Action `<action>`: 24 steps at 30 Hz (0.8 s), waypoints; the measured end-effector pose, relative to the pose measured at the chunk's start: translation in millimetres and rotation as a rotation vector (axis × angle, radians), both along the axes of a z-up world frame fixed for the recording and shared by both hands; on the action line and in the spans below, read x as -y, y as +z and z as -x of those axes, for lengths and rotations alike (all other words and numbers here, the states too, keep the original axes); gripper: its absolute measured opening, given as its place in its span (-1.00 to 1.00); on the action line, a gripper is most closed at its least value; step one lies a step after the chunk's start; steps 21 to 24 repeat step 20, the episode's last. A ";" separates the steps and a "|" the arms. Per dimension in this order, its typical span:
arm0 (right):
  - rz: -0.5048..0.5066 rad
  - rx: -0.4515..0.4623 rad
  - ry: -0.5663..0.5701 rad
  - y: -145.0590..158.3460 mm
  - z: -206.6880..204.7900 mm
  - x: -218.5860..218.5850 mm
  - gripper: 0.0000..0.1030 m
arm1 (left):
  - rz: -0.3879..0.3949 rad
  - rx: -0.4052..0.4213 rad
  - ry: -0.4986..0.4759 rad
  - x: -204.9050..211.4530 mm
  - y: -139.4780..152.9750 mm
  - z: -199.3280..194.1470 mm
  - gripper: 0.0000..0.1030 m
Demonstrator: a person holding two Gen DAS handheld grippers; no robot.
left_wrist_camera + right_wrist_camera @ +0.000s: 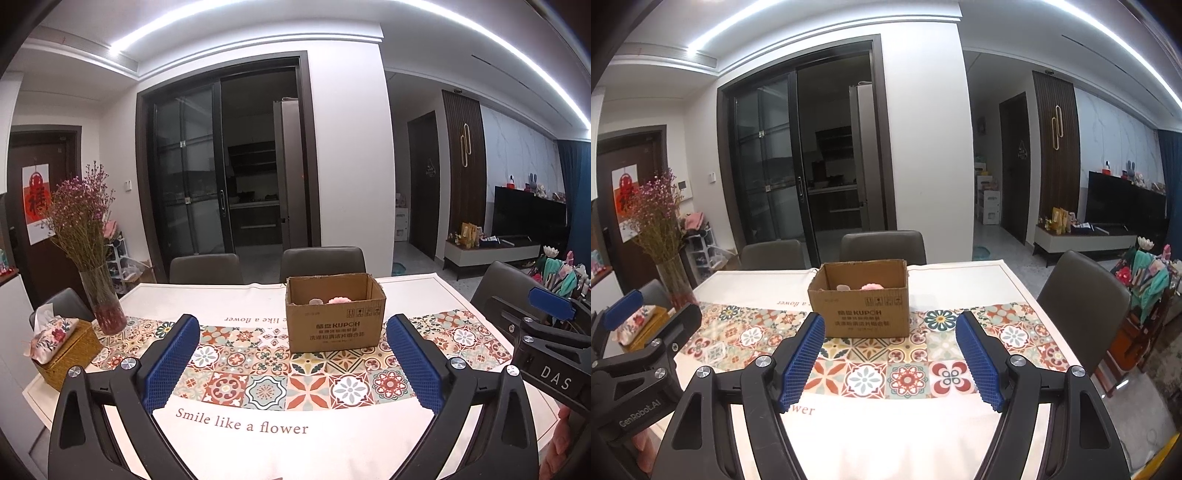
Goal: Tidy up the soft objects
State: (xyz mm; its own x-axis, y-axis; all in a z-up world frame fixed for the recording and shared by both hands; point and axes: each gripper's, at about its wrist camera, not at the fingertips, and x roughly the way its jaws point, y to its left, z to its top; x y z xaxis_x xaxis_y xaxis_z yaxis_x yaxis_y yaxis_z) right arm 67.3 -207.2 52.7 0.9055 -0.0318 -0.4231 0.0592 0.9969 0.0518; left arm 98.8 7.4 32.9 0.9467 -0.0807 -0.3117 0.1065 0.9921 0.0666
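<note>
Landmark: a brown cardboard box (335, 312) stands upright and open-topped on the patterned tile band of the tablecloth (258, 391); every place below is given relative to it.
Soft objects: two pale pieces, one cream (315, 301) and one pink (341, 300), lie inside the box against its near wall; only their tops show over the rim, so their shape cannot be told. From the right wrist view they appear as a cream lump (843, 287) and a pink lump (871, 286).
Left gripper (291, 363): held nearer the camera than the box and slightly to its left, jaws spread wide with nothing between the blue pads (173, 363); it hangs above the cloth, well apart from the box.
Right gripper (889, 356): in front of the box and a little to its right, jaws likewise spread and empty, blue pads (979, 358) clear of the box.
Vase of dried purple flowers (103, 299): far left of the box, upright on the table.
Tissue holder (64, 345): left of the box, beyond the vase toward the table edge, a floral cover on a woven basket.
Chairs (321, 260): grey backs directly behind the box, at the far table edge.
Printed words: "Smile like a flower" (242, 424) on the cloth in front of the box.
</note>
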 end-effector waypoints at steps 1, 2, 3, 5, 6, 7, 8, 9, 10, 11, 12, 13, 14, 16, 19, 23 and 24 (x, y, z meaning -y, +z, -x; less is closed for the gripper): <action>-0.001 0.001 -0.002 -0.1 0.6 0.3 0.44 | 0.001 0.003 0.000 0.0 0.3 1.1 1.00; -0.002 0.001 -0.002 -0.1 1.3 0.6 0.44 | 0.001 0.005 -0.001 0.3 0.5 1.8 1.00; -0.002 0.001 -0.003 -0.1 2.1 0.4 0.44 | 0.001 0.005 -0.002 0.7 0.6 2.3 1.00; -0.001 0.002 -0.004 -0.3 2.3 0.8 0.44 | 0.001 0.004 -0.005 1.7 0.5 2.7 1.00; -0.001 0.002 -0.004 -0.2 2.1 0.9 0.44 | 0.001 0.003 -0.004 2.0 0.1 2.8 1.00; -0.001 0.001 -0.005 0.7 1.7 1.0 0.44 | 0.001 0.003 -0.004 2.1 -0.2 2.8 1.00; -0.001 0.000 -0.006 0.6 2.3 0.8 0.44 | 0.001 0.002 -0.005 2.3 -0.5 2.6 1.00; -0.002 0.000 -0.008 0.3 2.8 1.4 0.44 | 0.003 -0.001 -0.006 2.3 -0.7 2.4 1.00; -0.002 -0.001 -0.008 0.4 2.9 1.6 0.44 | 0.005 -0.003 -0.009 1.9 -1.2 2.3 1.00; -0.002 -0.003 -0.008 -0.1 3.6 0.3 0.44 | 0.004 -0.004 -0.010 2.0 -1.4 2.3 1.00; -0.002 -0.004 -0.008 -0.4 4.0 0.2 0.44 | 0.003 -0.004 -0.010 1.8 -1.4 2.6 1.00; -0.002 -0.005 -0.009 -0.5 3.9 0.1 0.44 | 0.003 -0.003 -0.008 1.7 -1.3 2.7 1.00; -0.003 -0.006 -0.010 -0.5 3.8 0.0 0.44 | 0.002 -0.003 -0.007 1.8 -1.7 2.6 1.00; -0.005 -0.008 -0.011 -1.1 4.1 0.4 0.44 | 0.000 -0.004 -0.004 1.7 -2.1 2.5 1.00; -0.006 -0.009 -0.009 -1.0 3.7 1.3 0.44 | -0.005 -0.006 0.002 1.3 -2.4 1.5 1.00; -0.005 -0.009 -0.009 -1.2 3.5 1.3 0.44 | -0.006 -0.005 0.003 1.4 -2.3 1.3 1.00; -0.005 -0.009 -0.009 -1.2 3.5 1.3 0.44 | -0.006 -0.005 0.003 1.4 -2.3 1.3 1.00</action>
